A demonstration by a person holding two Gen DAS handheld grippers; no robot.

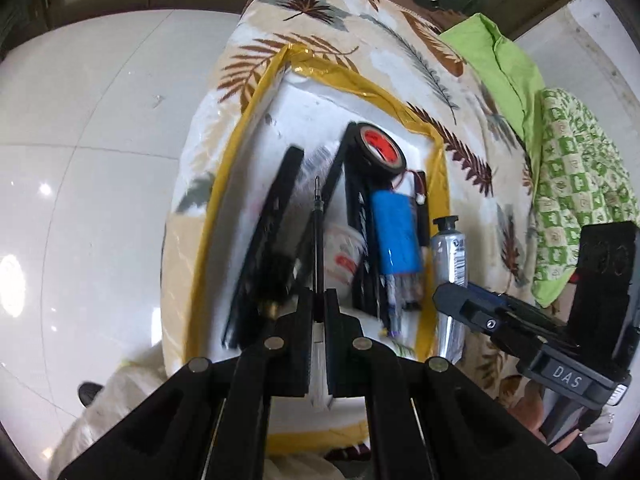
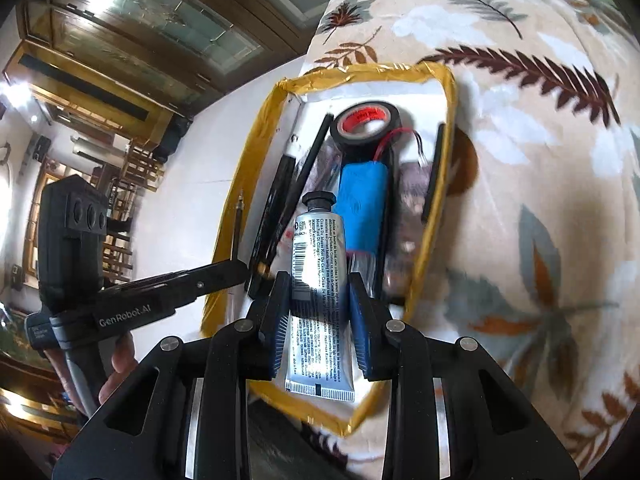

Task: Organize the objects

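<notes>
My left gripper (image 1: 318, 300) is shut on a thin black pen refill (image 1: 317, 236), whose tip points up over a white box with a yellow taped rim (image 1: 236, 152). My right gripper (image 2: 320, 284) is shut on a silver tube with a black cap (image 2: 320, 264), held above the same box (image 2: 256, 136). The tube (image 1: 450, 256) hangs over the box's right rim in the left wrist view. In the box lie a black tape roll with a red core (image 2: 366, 122), a blue battery pack with wires (image 2: 366, 204) and black sticks (image 2: 310, 160).
The box rests on a leaf-patterned blanket (image 2: 540, 160). Green cloths (image 1: 504, 64) lie at the blanket's far right. White tiled floor (image 1: 80, 160) spreads to the left, with a wooden glass-front cabinet (image 2: 140, 20) beyond. A person's hand (image 2: 120, 356) holds the left gripper.
</notes>
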